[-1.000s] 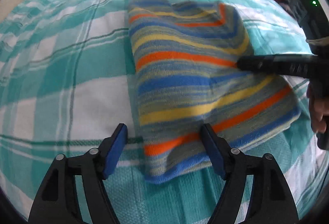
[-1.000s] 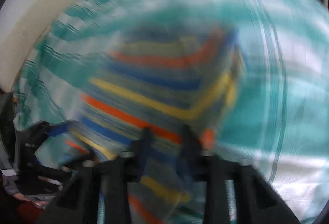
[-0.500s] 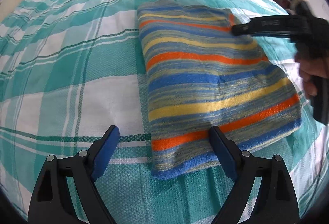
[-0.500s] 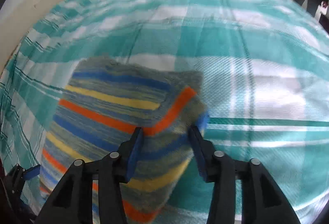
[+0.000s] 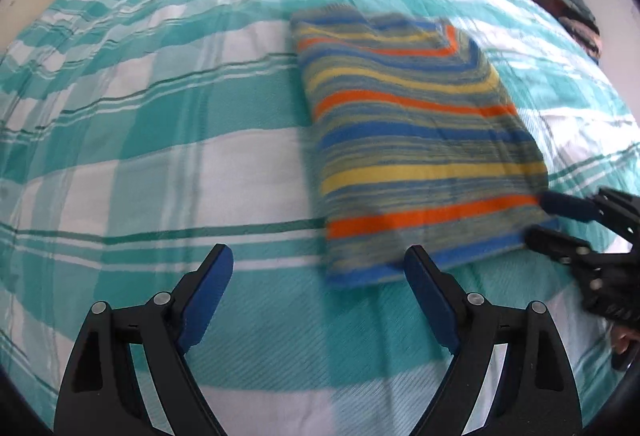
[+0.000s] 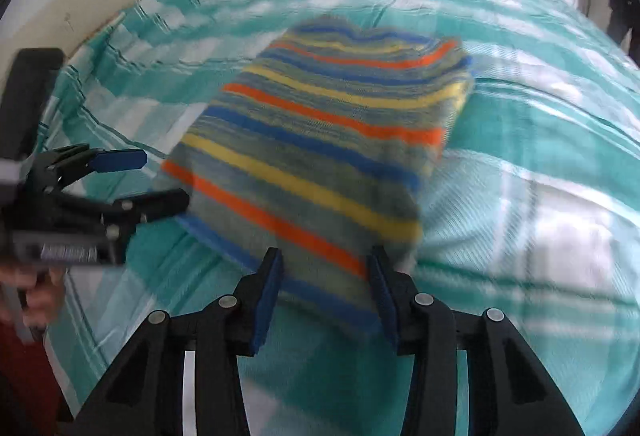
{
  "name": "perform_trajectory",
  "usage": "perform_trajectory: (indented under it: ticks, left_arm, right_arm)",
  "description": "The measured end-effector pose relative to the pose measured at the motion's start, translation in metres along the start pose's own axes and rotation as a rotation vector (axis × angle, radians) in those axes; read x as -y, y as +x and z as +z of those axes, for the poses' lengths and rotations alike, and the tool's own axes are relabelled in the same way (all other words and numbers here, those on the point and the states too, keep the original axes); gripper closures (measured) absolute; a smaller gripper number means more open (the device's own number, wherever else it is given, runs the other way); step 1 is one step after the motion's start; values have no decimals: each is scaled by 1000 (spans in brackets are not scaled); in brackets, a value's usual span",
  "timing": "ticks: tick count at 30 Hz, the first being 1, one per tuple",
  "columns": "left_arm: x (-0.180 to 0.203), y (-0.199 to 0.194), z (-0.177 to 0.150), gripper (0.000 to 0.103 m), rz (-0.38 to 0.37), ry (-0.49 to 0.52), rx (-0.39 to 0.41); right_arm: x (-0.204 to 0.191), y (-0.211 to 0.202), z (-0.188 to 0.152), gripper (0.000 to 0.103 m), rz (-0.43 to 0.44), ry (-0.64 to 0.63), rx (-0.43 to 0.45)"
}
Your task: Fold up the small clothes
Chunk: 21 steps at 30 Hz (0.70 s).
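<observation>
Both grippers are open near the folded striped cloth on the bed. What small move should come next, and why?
Probably draw both grippers back. The striped cloth already lies folded flat on the checked bedcover. The left gripper is open over the cover, and the right gripper is open at the cloth's near corner, gripping nothing.

The folded sweater [image 5: 416,140] is a soft, fuzzy knit with a matt, slightly napped face. Under it the bedspread [image 5: 160,124] is thin woven cloth, matt, with a fine ribbed weave and light creases. Just beside the sweater's near edge, the left gripper [image 5: 320,272] has smooth black plastic arms with a faint sheen, matt blue rubbery pads and small bright metal pins. The right gripper [image 6: 326,276] is built of the same plastic, pads and pins.
</observation>
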State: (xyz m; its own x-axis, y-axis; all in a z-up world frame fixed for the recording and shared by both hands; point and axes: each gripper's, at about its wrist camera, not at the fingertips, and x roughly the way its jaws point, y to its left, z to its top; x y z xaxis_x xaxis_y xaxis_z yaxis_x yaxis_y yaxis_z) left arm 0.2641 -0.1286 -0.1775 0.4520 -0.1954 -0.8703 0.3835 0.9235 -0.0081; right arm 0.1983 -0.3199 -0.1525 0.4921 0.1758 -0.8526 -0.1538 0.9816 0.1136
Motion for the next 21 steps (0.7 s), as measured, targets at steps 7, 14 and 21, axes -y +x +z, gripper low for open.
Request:
perform_trajectory:
  ticks: [7,14,21]
  left_arm:
    - [-65,20,36,12,-176,-257,27]
    - [-43,71,46,15,-431,-242,-79]
    - [-11,67,56,79,-434,-157,-112]
  right_arm:
    - [71,-24,53,27,181,259,185]
    - [131,101,91,47,542,575,4]
    - [103,98,120,87,428,488,77]
